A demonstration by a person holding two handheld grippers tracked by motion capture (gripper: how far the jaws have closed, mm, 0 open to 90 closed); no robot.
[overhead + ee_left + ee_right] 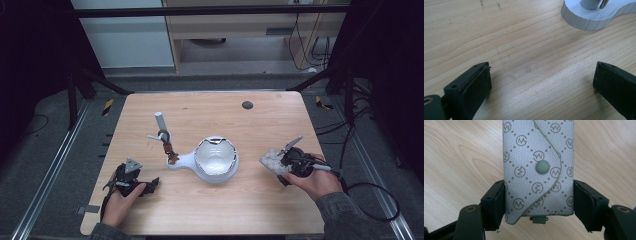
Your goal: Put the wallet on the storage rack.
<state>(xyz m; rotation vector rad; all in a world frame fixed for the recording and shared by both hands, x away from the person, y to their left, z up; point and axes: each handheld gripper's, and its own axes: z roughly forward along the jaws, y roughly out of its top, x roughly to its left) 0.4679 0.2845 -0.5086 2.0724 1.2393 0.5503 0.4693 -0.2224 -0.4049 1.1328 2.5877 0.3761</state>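
Wooden table [260, 200], light grain, rounded corners, with a small dark round cap [247, 105] set in it near the far edge.

White stand [180, 161] at the table's middle: a flat base with a ribbed rim, carrying a shiny white bowl [216, 156] on its right part. A white post [160, 121] rises, tilted, from the stand's left end, with a short side peg and a dark ring hanging on it. In the left gripper view the ribbed rim of the stand's base [584, 21] sits at the top right, beyond bare wood.

Right gripper [282, 164] at the right side of the table, to the right of the bowl and well apart from it, held in the person's right hand [317, 181]. Its jaws pinch a grey pouch [539, 170] from both sides; the pouch has a woven pattern of dotted diamonds and small round marks, a curved flap and one round snap button [542, 167]. The pouch sticks out toward the bowl, just above the wood.

Left gripper [541, 82] at the near left, resting low on the table, held in the left hand [119, 202]. Jaws spread wide, bare wood between them.
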